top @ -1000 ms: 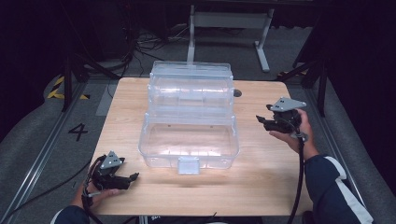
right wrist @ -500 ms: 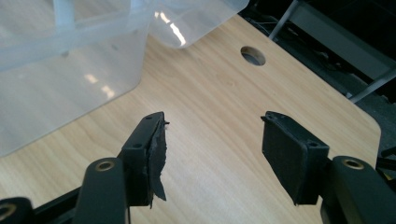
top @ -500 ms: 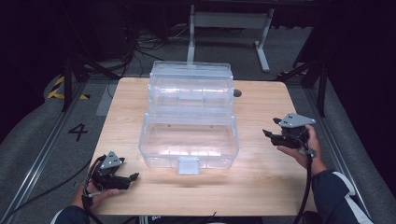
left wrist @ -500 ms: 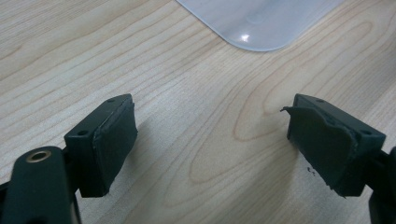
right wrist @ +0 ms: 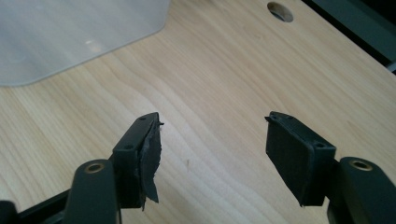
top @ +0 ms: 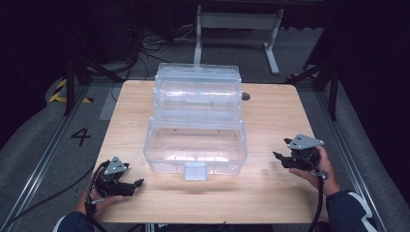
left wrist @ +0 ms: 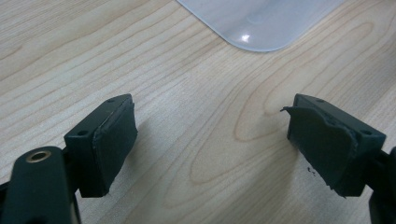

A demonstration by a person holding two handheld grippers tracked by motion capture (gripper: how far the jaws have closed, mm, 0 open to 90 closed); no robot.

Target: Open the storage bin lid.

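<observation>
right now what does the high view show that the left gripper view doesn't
High view alone: the whole clear plastic box with its front latch, both hands, the right gripper at the table's right side with jaws apart, having just been opening, nothing between them, the left gripper from outside, and the grey floor.

Left gripper view alone: a close look at that gripper's worn black pads, wide apart and empty.

Both: the wooden table and part of the box, seen as one rounded corner in the left gripper view.
</observation>
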